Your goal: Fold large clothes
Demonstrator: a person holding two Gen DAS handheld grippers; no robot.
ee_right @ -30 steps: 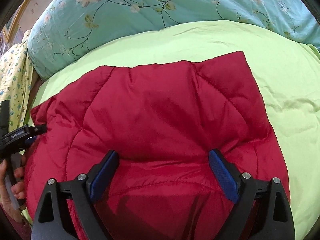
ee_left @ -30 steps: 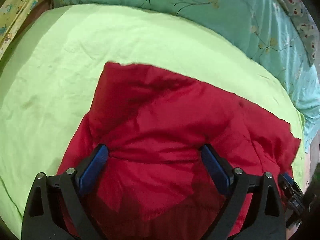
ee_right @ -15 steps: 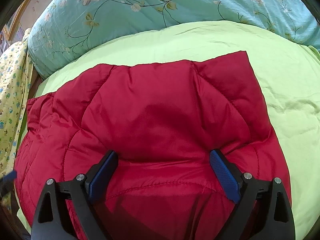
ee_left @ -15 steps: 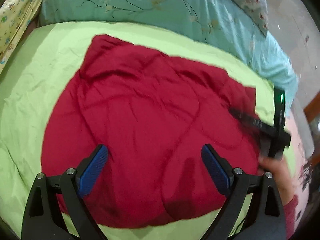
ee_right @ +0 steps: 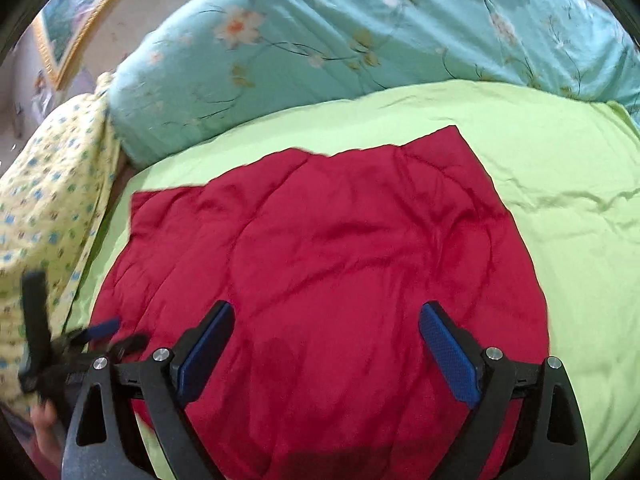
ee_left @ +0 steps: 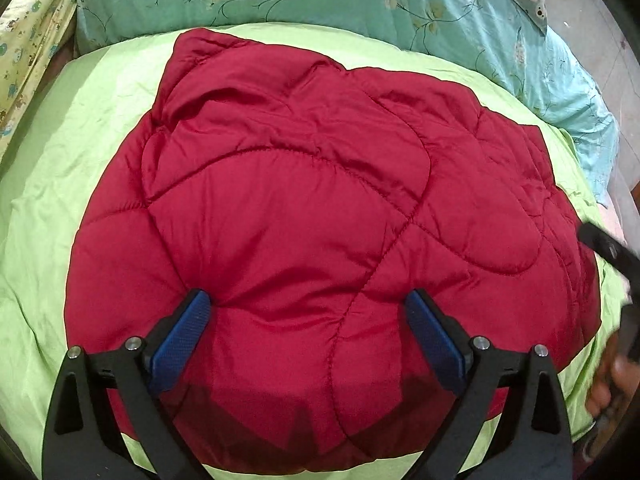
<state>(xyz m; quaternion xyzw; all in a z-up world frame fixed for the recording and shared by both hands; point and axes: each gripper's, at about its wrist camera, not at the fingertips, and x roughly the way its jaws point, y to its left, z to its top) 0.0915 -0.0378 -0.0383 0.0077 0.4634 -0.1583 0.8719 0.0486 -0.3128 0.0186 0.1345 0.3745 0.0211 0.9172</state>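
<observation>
A red quilted padded garment [ee_left: 304,208] lies folded in a rough rectangle on the light green sheet [ee_left: 100,112]. My left gripper [ee_left: 308,316] is open and empty, its blue pads spread wide just above the garment's near part. In the right wrist view the same garment [ee_right: 340,256] lies flat, and my right gripper [ee_right: 326,332] is open and empty above its near edge. The left gripper shows blurred at the left edge of the right wrist view [ee_right: 80,340]. The right gripper shows blurred at the right edge of the left wrist view [ee_left: 612,252].
A teal floral duvet [ee_left: 360,0] is bunched along the far side of the bed, also in the right wrist view [ee_right: 360,32]. A yellow patterned cloth [ee_right: 44,184] hangs at the left. A framed picture [ee_right: 76,20] stands on the far floor.
Both grippers have pulled back and up from the garment. The right wrist view has lifted and shows more of the duvet. The garment lies flatter and wholly in view.
</observation>
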